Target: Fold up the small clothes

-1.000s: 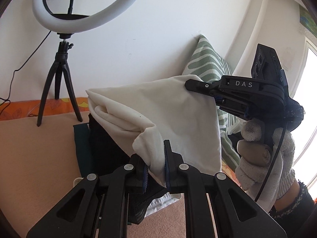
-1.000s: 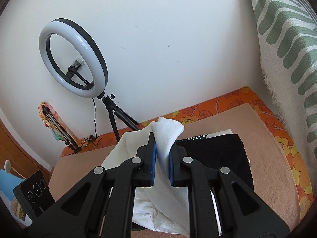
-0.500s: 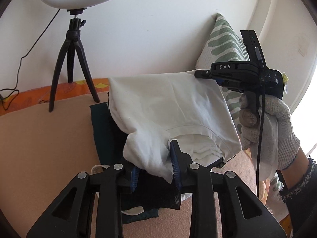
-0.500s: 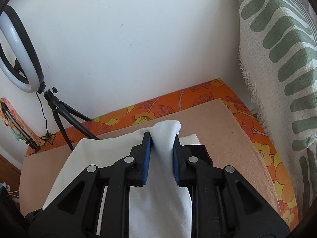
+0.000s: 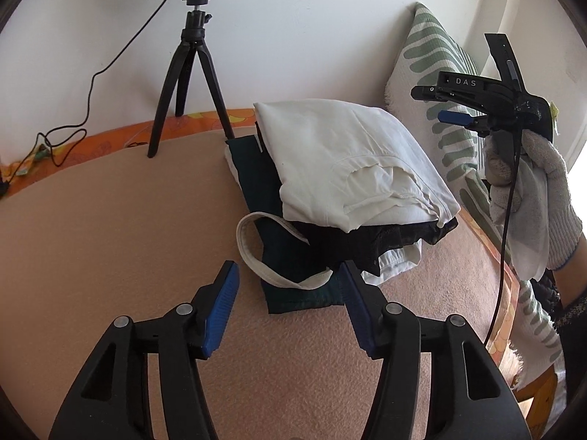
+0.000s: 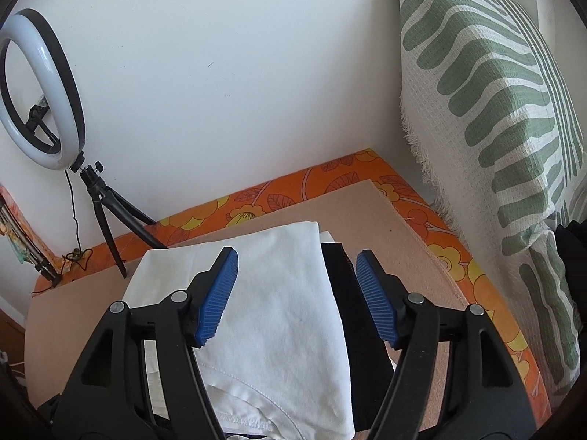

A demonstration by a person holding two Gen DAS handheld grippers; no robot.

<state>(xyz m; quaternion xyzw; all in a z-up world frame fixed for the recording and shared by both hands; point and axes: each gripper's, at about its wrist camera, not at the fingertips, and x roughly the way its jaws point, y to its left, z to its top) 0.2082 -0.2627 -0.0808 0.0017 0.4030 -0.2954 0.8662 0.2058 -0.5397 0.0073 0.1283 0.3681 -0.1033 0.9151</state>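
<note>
White garment [image 5: 341, 157] tops clothes pile [image 5: 293, 256]; both tools spread, empty.

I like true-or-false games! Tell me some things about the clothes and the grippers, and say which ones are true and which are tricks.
1. The white garment lies on top of the pile of clothes. True.
2. The left gripper is squeezing the white garment. False: it is open and holds nothing.
3. The right gripper is open above the white garment. True.
4. The ring light stands on a tripod by the wall. True.
5. The pillow has red dots. False: it is white with green stripes.
</note>
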